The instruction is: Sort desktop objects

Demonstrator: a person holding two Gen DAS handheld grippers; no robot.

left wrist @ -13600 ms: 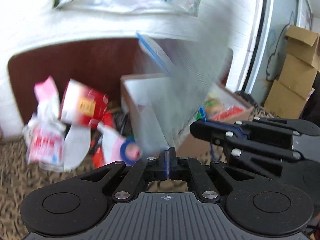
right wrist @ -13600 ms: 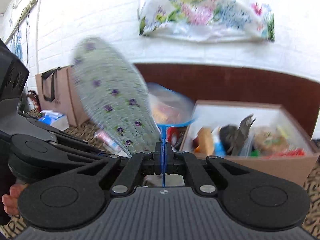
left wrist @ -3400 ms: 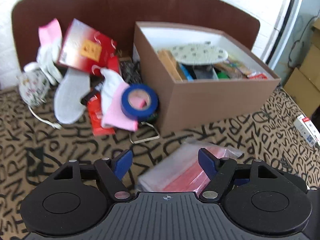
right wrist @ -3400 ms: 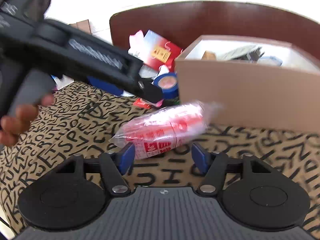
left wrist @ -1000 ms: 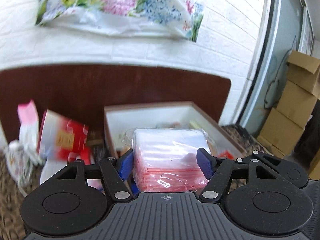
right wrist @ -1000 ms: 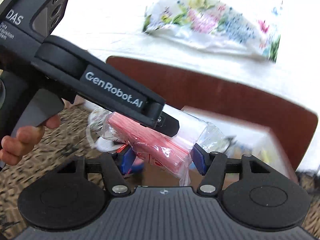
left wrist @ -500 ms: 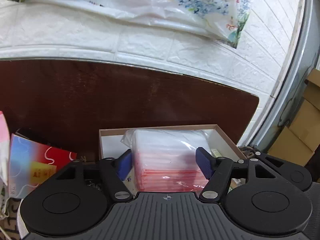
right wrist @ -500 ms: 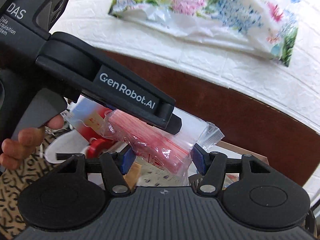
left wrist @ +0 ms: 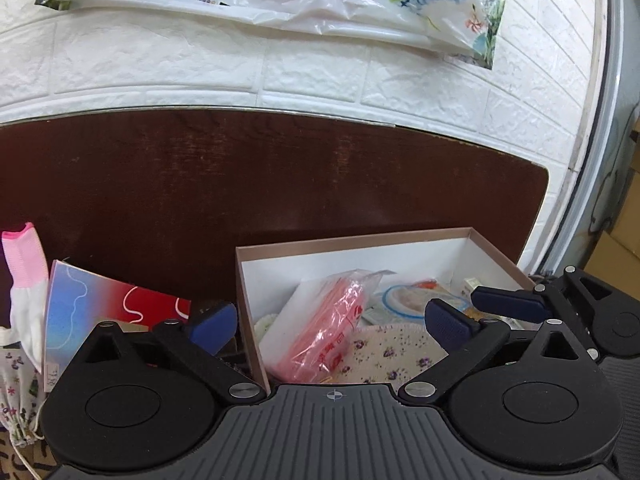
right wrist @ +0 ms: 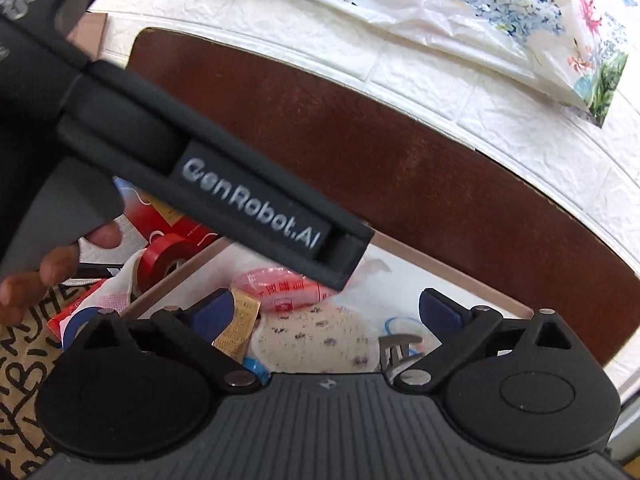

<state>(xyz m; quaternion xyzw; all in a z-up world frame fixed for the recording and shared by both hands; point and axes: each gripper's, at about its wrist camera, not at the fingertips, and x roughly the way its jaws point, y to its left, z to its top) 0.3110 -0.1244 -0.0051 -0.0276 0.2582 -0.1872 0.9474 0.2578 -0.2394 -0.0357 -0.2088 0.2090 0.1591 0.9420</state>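
Box front wall cut off behind both claw bodies; contents partly hidden. Pink packet lies tilted in box, on floral insole, free of both claws. Left claw spread wide, empty, above box's left end. Right claw spread, empty, over box. Left-claw housing crosses right view, blurred. Red tape outside box, half hidden.

Pink-red packet tilted in box
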